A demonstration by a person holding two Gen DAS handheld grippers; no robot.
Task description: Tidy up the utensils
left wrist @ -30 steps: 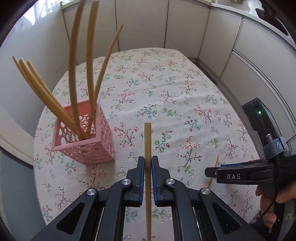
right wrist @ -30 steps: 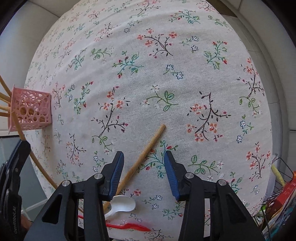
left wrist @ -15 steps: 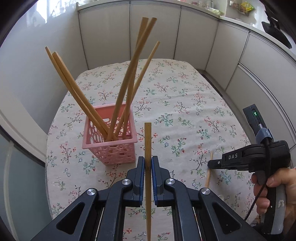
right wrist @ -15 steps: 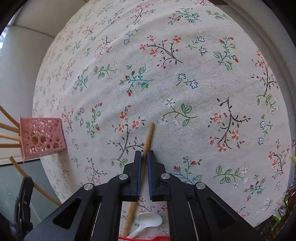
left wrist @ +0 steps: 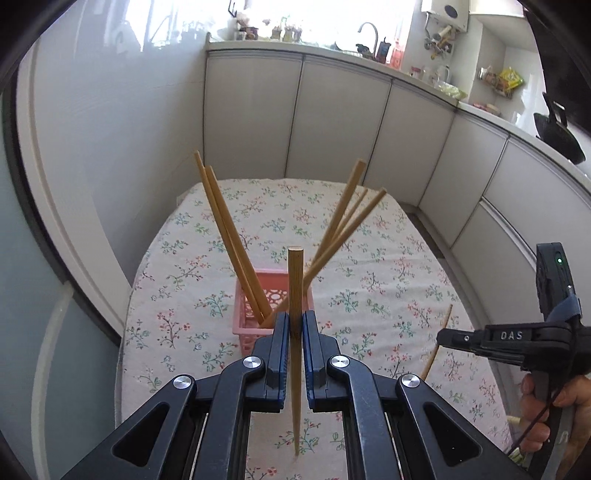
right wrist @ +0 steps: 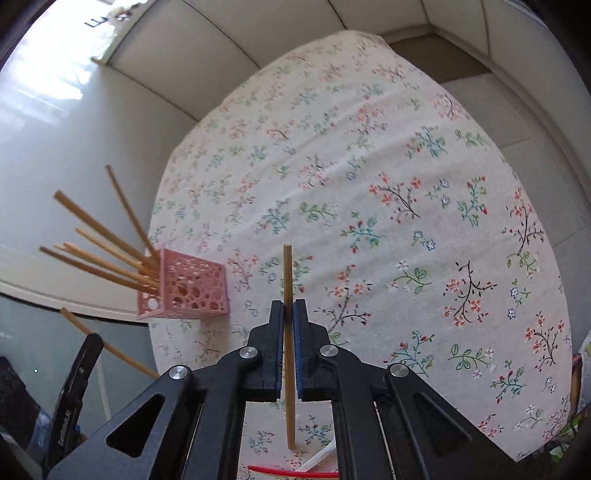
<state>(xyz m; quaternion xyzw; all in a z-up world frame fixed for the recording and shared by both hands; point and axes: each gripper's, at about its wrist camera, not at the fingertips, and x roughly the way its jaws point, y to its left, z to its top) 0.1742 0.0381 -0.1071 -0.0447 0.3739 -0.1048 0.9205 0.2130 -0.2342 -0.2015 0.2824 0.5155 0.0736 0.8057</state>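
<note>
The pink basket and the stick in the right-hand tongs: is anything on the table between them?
Nothing: in the right wrist view only bare flowered tablecloth separates the pink basket from the chopstick.

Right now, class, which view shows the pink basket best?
The right wrist view: the basket shows whole, side walls and opening. In the left wrist view, the tongs and their chopstick cover much of it.

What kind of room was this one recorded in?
Most likely a home kitchen. A counter over white cabinets runs along the walls, with a faucet and a kettle on it and a wok further along. The work happens on a table under a floral cloth.
</note>
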